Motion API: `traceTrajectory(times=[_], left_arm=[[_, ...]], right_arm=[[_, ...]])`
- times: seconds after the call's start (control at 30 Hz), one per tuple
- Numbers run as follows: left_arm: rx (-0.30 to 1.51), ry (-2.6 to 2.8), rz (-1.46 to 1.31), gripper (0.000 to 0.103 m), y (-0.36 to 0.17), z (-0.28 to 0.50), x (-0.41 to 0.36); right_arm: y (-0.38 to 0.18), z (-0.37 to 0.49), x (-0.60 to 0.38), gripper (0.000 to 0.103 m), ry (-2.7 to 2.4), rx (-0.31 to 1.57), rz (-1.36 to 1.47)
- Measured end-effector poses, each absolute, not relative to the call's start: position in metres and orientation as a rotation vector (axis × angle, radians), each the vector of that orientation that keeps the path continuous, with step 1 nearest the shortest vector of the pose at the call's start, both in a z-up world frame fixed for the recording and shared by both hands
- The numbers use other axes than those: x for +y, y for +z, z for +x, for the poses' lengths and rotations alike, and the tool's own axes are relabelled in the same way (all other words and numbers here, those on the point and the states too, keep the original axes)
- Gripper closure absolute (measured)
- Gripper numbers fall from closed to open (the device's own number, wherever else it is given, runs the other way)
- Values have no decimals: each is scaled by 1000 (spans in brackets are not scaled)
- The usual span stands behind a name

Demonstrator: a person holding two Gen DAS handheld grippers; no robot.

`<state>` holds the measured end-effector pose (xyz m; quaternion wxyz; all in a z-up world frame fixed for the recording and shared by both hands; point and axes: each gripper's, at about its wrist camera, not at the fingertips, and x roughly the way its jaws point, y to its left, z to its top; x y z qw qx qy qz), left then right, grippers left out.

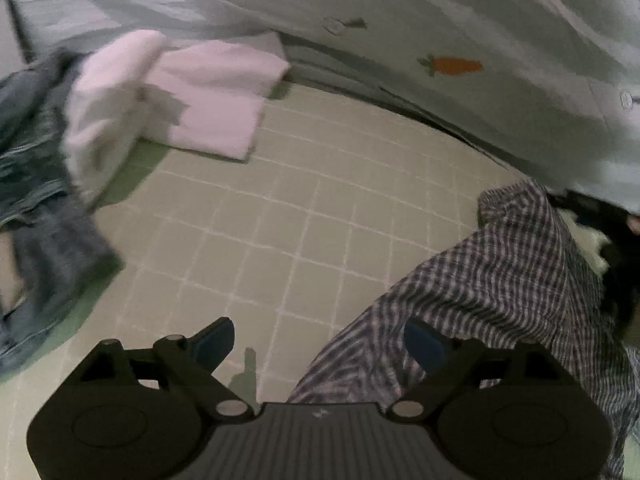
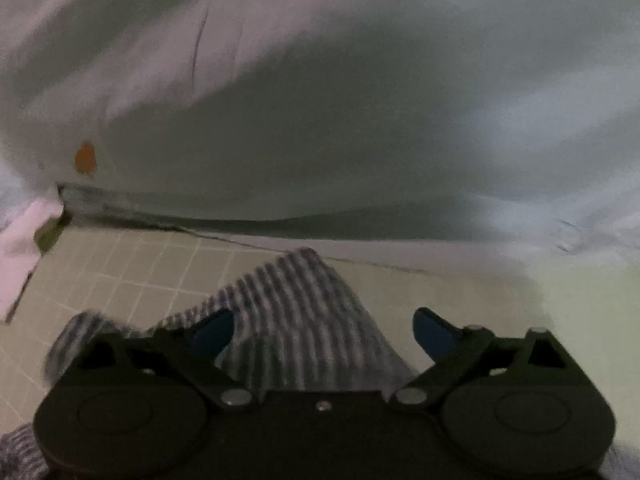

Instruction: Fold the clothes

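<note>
The left gripper (image 1: 318,342) has its two blue-tipped fingers (image 1: 214,340) spread wide apart and released, with nothing between them but bare mat; the far finger on its right side sits against the edge of a checked shirt (image 1: 500,280), dark and pale plaid, which lies rumpled from beside that finger outward and to the right. Under the fingers and ahead of them runs a pale green cutting mat (image 1: 280,208) ruled with a white grid. Farther ahead and to the left lies a folded white cloth (image 1: 208,96), and beyond that, at the far left edge, a heap of blue denim (image 1: 36,168), blurred. Across the top, past the mat's far edge, hangs a pale garment printed with an orange carrot (image 1: 456,65). The right gripper (image 2: 323,332) is likewise released, its fingers (image 2: 432,338) standing wide apart; the same checked shirt (image 2: 296,304) lies bunched between and just ahead of them, nearer the left finger, and passes under the gripper body, though neither finger presses on it. The grid mat (image 2: 140,276) shows to the left of the fingers, and the pale carrot-printed fabric (image 2: 320,120) fills the view ahead, softly blurred.
</note>
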<state>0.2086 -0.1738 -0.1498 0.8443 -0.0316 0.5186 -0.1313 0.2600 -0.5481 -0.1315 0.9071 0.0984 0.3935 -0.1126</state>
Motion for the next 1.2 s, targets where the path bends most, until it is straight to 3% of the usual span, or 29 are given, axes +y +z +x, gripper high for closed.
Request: traceTrajectory(times=[0.03,0.13,0.17,0.2,0.23,0.43,0.53,0.63,0.67,0.7,0.87,1.07,1.1,1.2], left_arm=[[1101,-285,-67,12,-154,211,-176],[1112,-264,-74,12,-163,212,-181],[1117,-250,-78,12,-165,213,-182],[1122,-239,-86,12,-167,213,-181],[1126,-229,-92,12,-168,213,-181],[1114,-190,-57,12,-163,204,-180],[1110,-179,-75,11,-158,196,-174],[1109,-150,-70,11,-154,185,-166],[1104,-141,-71,11,-153,181,-162],[1100,-133,-74,11,-152,177,-158],[1088,-159,-157,11,-151,162,-144],[1093,-206,-160,13,-164,167,-165],[1097,-202,-142,17,-167,170,-169],[1119,-185,-88,40,-176,179,-180]], right_arm=[[-137,271,-551,10,-207,842,197],[-144,287,-552,36,-150,894,162],[-143,287,-550,60,-118,891,149],[-139,286,-550,95,-80,887,150],[-136,284,-551,100,-46,882,159],[-86,246,-614,101,-213,552,392],[-85,237,-634,95,-365,570,382],[-88,225,-633,59,-444,650,314],[-87,215,-627,33,-457,647,300],[-86,203,-620,14,-472,643,290],[-88,131,-577,7,-482,663,335],[-102,38,-531,7,-495,763,394],[-104,25,-524,7,-499,781,409],[-107,0,-517,7,-510,836,461]])
